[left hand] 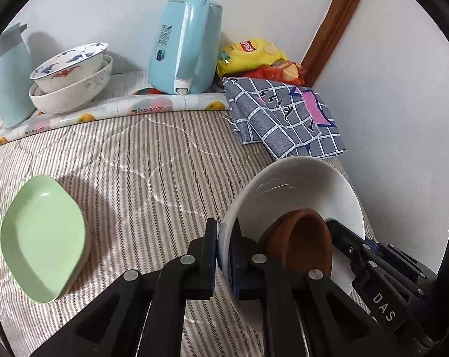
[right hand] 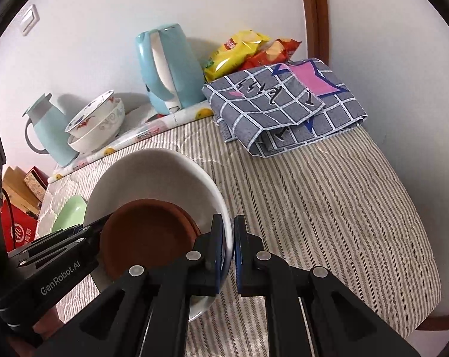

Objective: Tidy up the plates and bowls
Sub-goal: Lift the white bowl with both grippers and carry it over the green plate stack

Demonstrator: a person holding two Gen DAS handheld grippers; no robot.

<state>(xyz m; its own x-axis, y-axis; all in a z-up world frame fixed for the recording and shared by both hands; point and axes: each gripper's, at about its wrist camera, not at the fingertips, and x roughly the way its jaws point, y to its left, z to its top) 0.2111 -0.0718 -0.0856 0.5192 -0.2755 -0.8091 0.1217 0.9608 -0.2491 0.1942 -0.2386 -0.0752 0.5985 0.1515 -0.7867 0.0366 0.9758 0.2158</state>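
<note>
A large white bowl (left hand: 293,187) (right hand: 153,172) hangs tilted above the striped tablecloth, with brown saucers (left hand: 307,241) (right hand: 147,232) stacked inside it. My left gripper (left hand: 224,255) is shut on the bowl's left rim, and my right gripper (right hand: 230,247) is shut on its right rim. Each gripper shows in the other's view, at the bowl's far side. Green plates (left hand: 43,235) (right hand: 71,212) lie stacked on the cloth to the left. Two nested patterned bowls (left hand: 72,74) (right hand: 96,125) stand at the back left.
A light blue kettle (left hand: 185,44) (right hand: 168,68) and a blue jug (left hand: 9,80) (right hand: 46,131) stand by the wall. Snack bags (left hand: 254,56) (right hand: 242,50) and a folded checked cloth (left hand: 287,116) (right hand: 284,101) lie at the back right. Boxes (right hand: 19,208) sit beyond the table's left edge.
</note>
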